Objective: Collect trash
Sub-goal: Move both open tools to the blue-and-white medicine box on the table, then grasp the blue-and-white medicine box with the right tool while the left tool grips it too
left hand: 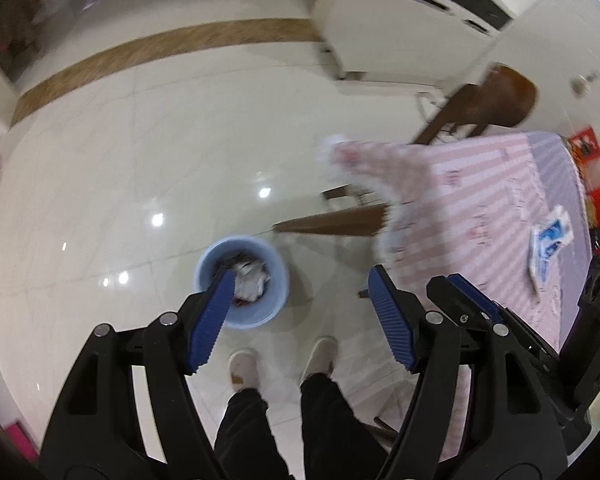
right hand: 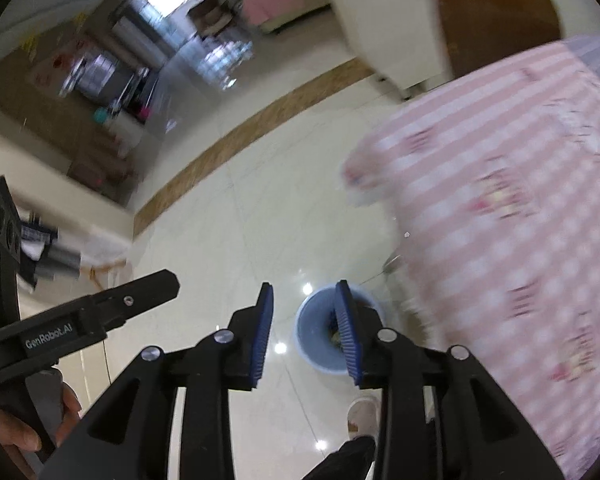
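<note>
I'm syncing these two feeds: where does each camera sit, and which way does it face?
Left wrist: on the left gripper, facing down at floor, blue bin, tablecloth; legs, shoes show.
Right wrist: on the right gripper, facing down and across the room; the holding hand shows.
Shared: bin, tablecloth, both jaws open.

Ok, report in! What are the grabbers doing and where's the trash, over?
Left gripper open, empty. Right gripper open, empty. Blue bin on floor, trash inside. Blue-and-white wrapper on pink tablecloth. Nothing in the way.
</note>
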### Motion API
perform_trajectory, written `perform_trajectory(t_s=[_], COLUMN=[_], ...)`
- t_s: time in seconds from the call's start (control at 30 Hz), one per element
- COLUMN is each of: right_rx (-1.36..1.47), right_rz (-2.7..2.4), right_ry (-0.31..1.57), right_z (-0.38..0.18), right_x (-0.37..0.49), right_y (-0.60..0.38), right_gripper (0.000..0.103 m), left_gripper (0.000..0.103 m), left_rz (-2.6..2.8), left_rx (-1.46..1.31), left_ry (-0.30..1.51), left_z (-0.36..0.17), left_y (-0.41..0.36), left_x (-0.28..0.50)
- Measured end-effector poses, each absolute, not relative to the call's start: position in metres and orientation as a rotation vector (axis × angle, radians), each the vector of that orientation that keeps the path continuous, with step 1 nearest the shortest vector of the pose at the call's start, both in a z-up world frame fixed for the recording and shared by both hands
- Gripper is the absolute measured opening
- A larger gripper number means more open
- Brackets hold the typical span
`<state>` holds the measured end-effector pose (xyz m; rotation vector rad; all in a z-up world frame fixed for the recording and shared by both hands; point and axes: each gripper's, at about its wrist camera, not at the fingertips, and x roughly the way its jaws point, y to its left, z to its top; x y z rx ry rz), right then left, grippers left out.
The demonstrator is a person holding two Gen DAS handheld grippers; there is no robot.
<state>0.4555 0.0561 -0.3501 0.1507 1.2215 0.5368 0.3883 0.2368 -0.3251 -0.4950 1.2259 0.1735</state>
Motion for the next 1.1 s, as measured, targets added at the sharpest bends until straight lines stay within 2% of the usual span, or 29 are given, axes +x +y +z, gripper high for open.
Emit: perform_trajectory(t_s=[0.37,0.63,0.93,1.1], right_rx=[0.227,0.257,0.308,0.377], right_rz=[0.226,0.097,0.211,0.34], right_ry=[0.97,0.957,0.933,0.926], right_z=[-0.306,-0.341,-0.384,-0.397], right_x=[0.516,0.553,0.594,0.616], right_y=[-0.159,-0.281,-0.335,-0.34], right_gripper=[0.04,0.04,0.04,0.044], left_gripper=[0.07,0.071,0.071,0.071], left_rz=[-0.092,-0.199,-0.161,-0.143], left_rx=[-0.376,-0.325,-0.301,-0.297], left_ry=[1.187,1.23,1.277,1.289], left_z=[-0.302,-0.319,-0.344,-0.348], left_y=[0.059,-0.057,-0.091,-0.093], left_x=[0.502,0.561,0.577,0.576])
